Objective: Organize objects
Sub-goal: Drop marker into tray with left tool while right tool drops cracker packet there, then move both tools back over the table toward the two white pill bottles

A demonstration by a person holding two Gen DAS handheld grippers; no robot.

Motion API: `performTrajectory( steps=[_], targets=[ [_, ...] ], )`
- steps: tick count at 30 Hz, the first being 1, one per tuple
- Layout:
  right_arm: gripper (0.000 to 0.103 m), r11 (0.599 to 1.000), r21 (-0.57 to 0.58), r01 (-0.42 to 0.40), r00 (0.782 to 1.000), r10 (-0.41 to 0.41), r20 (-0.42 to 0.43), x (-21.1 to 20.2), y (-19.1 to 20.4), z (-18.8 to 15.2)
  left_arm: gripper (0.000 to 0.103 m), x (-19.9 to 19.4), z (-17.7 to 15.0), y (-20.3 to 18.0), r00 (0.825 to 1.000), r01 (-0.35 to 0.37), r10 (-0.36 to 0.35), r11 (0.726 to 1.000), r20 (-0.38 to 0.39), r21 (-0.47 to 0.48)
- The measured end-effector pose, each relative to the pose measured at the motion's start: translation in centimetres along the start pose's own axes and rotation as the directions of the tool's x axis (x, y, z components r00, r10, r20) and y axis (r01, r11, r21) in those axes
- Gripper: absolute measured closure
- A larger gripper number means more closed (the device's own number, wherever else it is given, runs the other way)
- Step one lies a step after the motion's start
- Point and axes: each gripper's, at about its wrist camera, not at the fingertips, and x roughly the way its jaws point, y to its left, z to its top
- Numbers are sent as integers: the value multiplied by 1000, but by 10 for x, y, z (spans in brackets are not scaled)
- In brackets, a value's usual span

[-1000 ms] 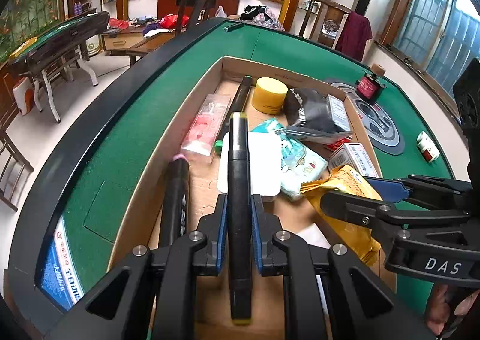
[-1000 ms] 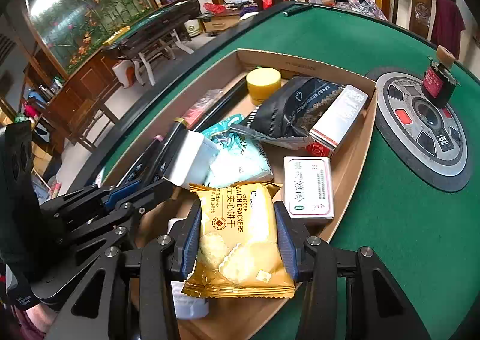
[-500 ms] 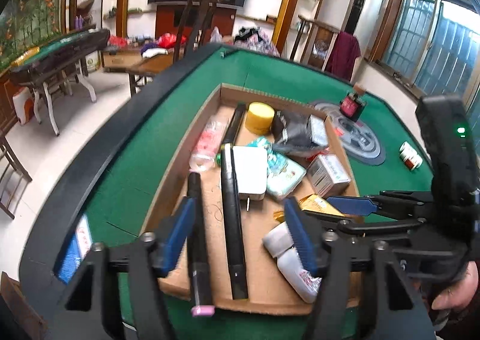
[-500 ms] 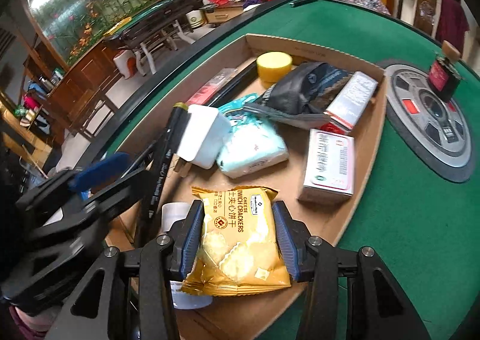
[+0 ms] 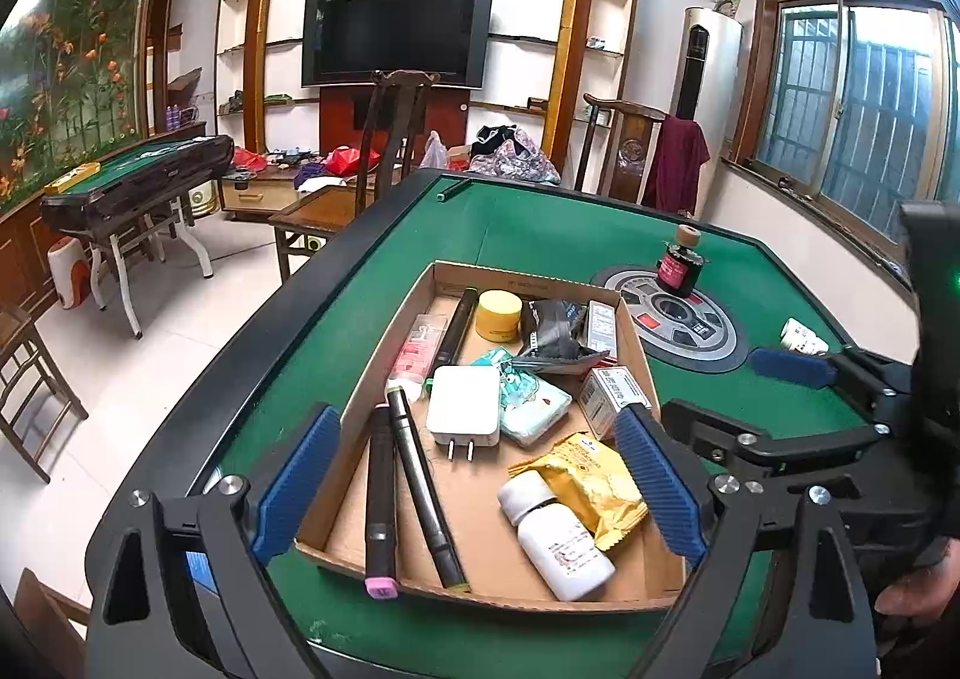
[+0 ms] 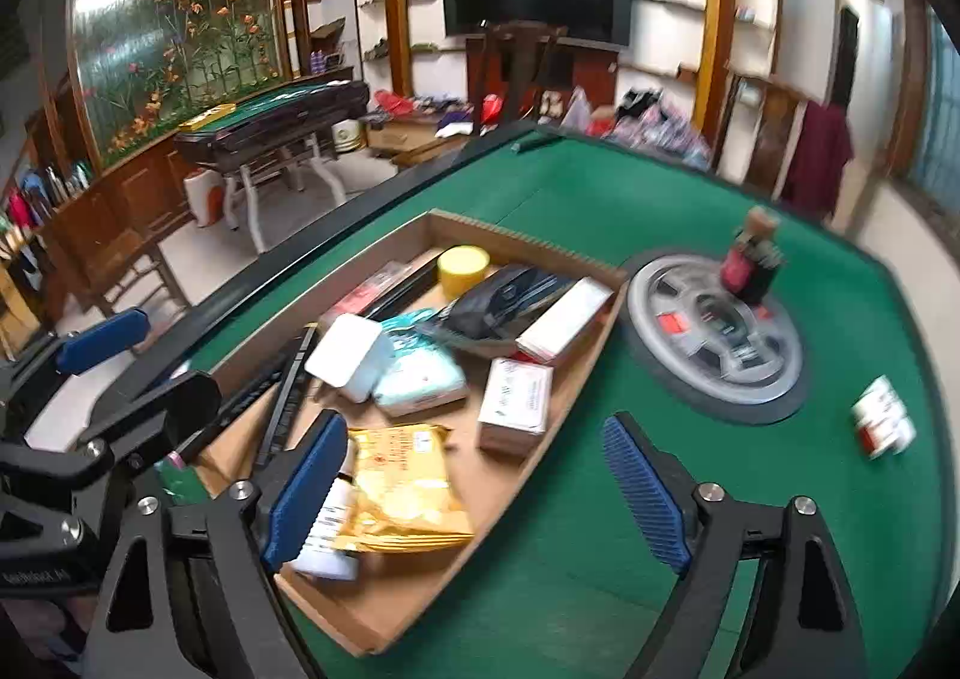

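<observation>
Cardboard box (image 5: 384, 373) sits on the green table (image 5: 540, 223) below both hand-held grippers, left (image 5: 480, 481) and right (image 6: 474, 493); their jaws are opening wide, pinching nothing.

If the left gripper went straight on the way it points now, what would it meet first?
Probably the white charger in the cardboard tray, though depth is unclear. The left gripper is opening, with nothing held.

Right gripper (image 6: 480, 490) over near table edge, jaws opening, nothing between pads. Yellow cracker packet (image 6: 402, 490) flat in near corner of cardboard tray (image 6: 384, 628), just beside left pad. White bottle (image 6: 324, 529) partly under packet. Small box (image 6: 516, 403) further in. Left gripper (image 6: 138, 355) at left edge, blurred.
</observation>
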Motion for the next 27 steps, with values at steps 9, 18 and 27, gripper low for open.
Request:
performTrajectory(
  steps=[9,18,27],
  targets=[
    [9,995,-12,96,995,-96,36,-16,-24,-9,8,-4,0,-23,1000,-10,11,1000,-14,25],
    [8,992,38,116,992,-117,37,-24,-50,-19,8,-2,1,-58,999,15,-13,996,-30,83],
    [8,989,83,125,991,-128,27,-24,-76,-28,8,7,-1,-86,997,44,-37,992,-65,119]
  ],
)
